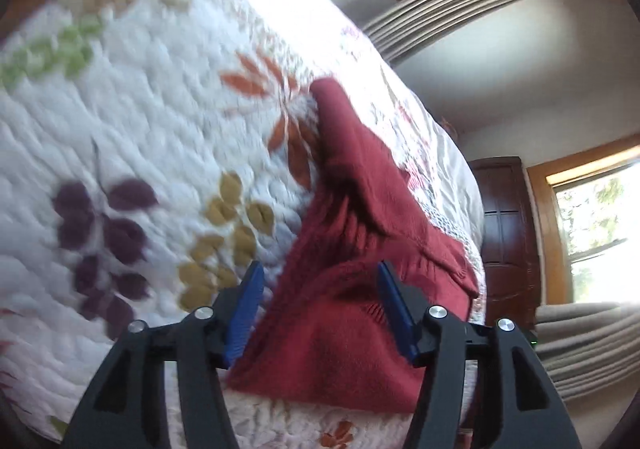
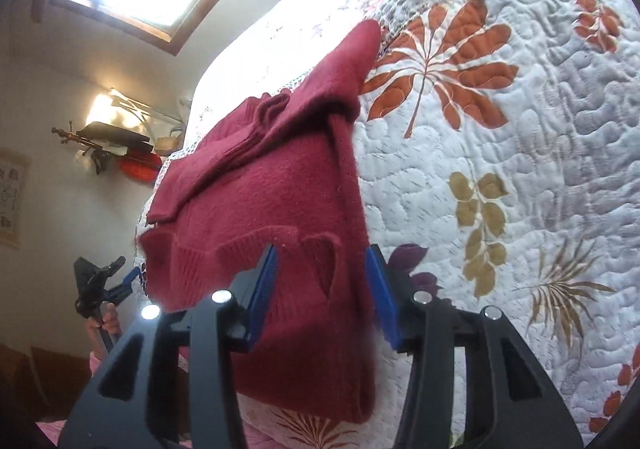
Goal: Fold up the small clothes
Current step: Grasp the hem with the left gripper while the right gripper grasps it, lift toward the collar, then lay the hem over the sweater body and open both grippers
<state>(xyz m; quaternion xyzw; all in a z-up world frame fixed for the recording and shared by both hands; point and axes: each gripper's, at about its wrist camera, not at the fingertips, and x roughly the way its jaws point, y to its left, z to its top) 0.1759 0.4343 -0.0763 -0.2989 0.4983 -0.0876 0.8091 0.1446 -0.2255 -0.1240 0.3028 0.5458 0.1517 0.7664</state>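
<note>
A dark red knit sweater (image 1: 360, 233) lies partly folded on a white quilt (image 1: 140, 121) with leaf prints. My left gripper (image 1: 320, 293) hovers over the sweater's near edge, jaws wide apart, with the knit showing between the blue pads (image 1: 248, 309). In the right wrist view the sweater (image 2: 280, 177) lies with one sleeve folded across its body. My right gripper (image 2: 323, 281) stands open over its ribbed hem, at the corner beside the quilt (image 2: 520, 129). The left gripper (image 2: 124, 281), held by a hand (image 2: 106, 323), shows small at the sweater's far hem corner.
The bed's edge drops off just past the sweater. Beyond it are a dark wooden door (image 1: 508, 233), a window (image 1: 596, 225), curtains (image 1: 440, 9) and, in the right wrist view, a wall shelf (image 2: 120, 145) with a lamp. Open quilt spreads to the other side.
</note>
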